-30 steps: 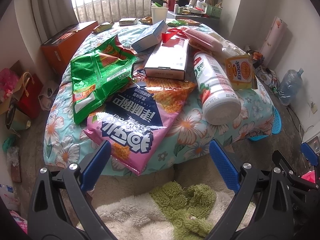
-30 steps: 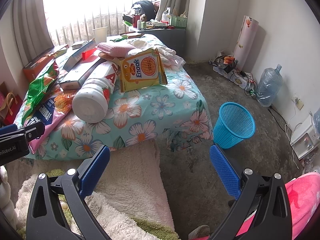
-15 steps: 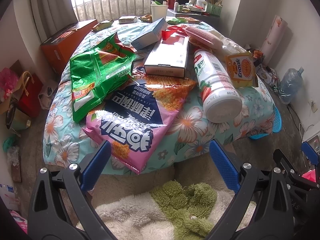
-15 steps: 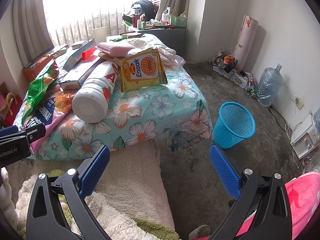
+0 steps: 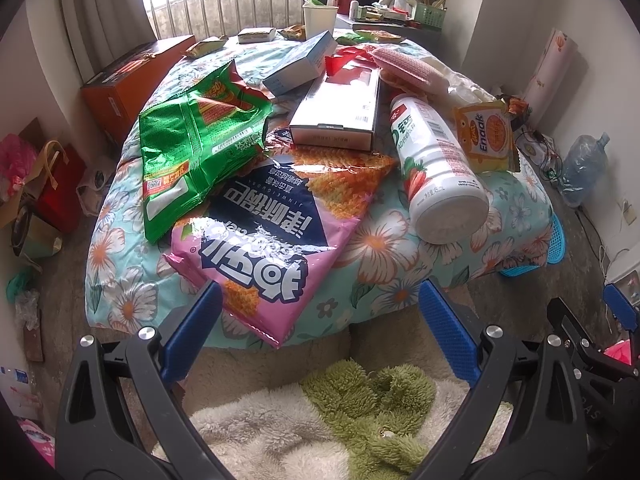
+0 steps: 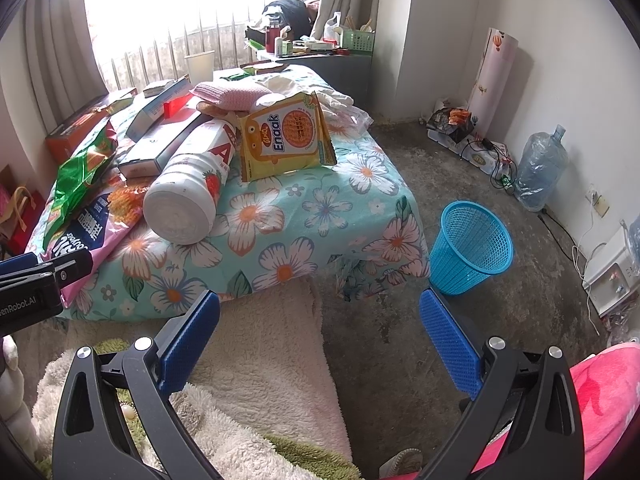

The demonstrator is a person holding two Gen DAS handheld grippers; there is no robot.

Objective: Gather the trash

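Observation:
Trash lies on a low floral-covered table (image 5: pixel 384 248): a pink snack bag (image 5: pixel 264 248) hanging over the near edge, a green snack bag (image 5: pixel 192 140), a white bottle (image 5: pixel 436 168) on its side, a yellow Enaak packet (image 5: pixel 486 140) and a white box (image 5: pixel 340 108). My left gripper (image 5: pixel 320 320) is open, just short of the pink bag's lower edge. In the right wrist view the bottle (image 6: pixel 188 196) and Enaak packet (image 6: pixel 284 136) lie ahead on the left. A blue mesh bin (image 6: pixel 472 248) stands on the floor right of the table. My right gripper (image 6: pixel 320 328) is open and empty above the rug.
A fluffy cream and green rug (image 5: pixel 320 424) lies below the table. An orange box (image 5: pixel 132 76) and bags (image 5: pixel 48 184) stand at the left. A water jug (image 6: pixel 542 168), cables and a paper roll (image 6: pixel 492 80) line the right wall. Bare concrete floor (image 6: pixel 440 184) surrounds the bin.
My left gripper has edged forward and a little up toward the pink bag, which now looks larger. The right gripper has barely moved.

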